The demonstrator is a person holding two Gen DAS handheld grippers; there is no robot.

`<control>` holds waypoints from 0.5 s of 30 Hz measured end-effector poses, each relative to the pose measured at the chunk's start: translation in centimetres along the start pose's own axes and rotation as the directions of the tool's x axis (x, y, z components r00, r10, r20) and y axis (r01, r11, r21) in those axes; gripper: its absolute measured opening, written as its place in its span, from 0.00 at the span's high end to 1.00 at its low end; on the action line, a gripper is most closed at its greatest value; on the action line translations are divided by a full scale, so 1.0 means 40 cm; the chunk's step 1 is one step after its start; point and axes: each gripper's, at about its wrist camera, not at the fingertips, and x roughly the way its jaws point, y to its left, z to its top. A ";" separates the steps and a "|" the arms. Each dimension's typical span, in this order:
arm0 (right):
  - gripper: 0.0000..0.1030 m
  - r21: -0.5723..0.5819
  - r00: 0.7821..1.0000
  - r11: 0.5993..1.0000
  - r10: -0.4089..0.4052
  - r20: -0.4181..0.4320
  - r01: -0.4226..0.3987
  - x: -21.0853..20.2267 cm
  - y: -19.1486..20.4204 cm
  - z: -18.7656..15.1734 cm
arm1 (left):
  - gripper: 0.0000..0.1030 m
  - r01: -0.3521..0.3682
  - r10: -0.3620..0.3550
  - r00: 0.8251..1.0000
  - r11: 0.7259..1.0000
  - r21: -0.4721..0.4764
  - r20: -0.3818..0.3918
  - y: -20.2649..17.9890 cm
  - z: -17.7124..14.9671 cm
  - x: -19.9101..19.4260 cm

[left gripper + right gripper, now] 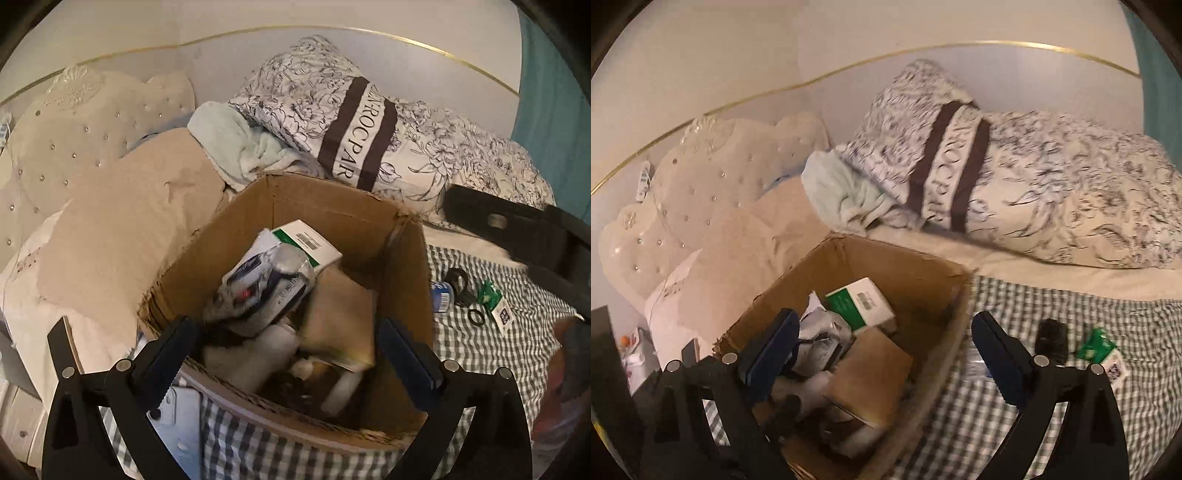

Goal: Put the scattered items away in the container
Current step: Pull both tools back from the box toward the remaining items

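Cardboard box (402,258): stands open on the checked bedcover (480,343), already crowded, so it serves as the container.
Inside the box: a green-and-white carton (314,243) leans on the far wall; a silver pouch (266,288) lies on top of the pile, blurred, probably not settled.
Left gripper (288,347): above the near rim of the box, jaws wide apart, nothing between the pads; likely it is here to drop things in.
Right gripper (886,350): jaws open and empty, straddling the right wall of the box.
Still scattered: a small blue-labelled bottle (442,295), a black object (458,280), a black ring (476,317) and a green packet (489,293) lie right of the box on the bedcover.
Next, as a guess: the right gripper is nearer to these things.
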 end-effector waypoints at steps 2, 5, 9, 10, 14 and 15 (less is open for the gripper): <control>0.08 0.026 1.000 1.000 0.001 0.014 -0.002 -0.047 -0.041 -0.009 | 0.00 0.020 -0.020 1.000 1.000 -0.009 0.012 -0.025 -0.003 -0.026; 0.08 0.046 0.998 0.998 -0.032 0.045 0.030 -0.137 -0.111 -0.036 | 0.00 0.049 -0.049 0.998 0.999 0.000 0.041 -0.084 -0.015 -0.070; 0.08 0.041 0.990 0.993 -0.111 0.086 0.108 -0.260 -0.191 -0.083 | 0.00 0.100 -0.103 0.993 0.994 0.037 0.064 -0.185 -0.041 -0.136; 0.08 0.037 0.986 0.990 -0.137 0.093 0.134 -0.295 -0.214 -0.099 | 0.00 0.112 -0.116 0.991 0.992 0.056 0.068 -0.219 -0.049 -0.152; 0.08 0.036 0.968 0.975 -0.221 0.115 0.219 -0.404 -0.294 -0.167 | 0.00 0.143 -0.153 0.985 0.983 0.115 0.077 -0.317 -0.085 -0.190; 0.08 0.037 0.965 0.972 -0.237 0.113 0.234 -0.423 -0.316 -0.184 | 0.00 0.150 -0.160 0.984 0.981 0.121 0.081 -0.336 -0.093 -0.195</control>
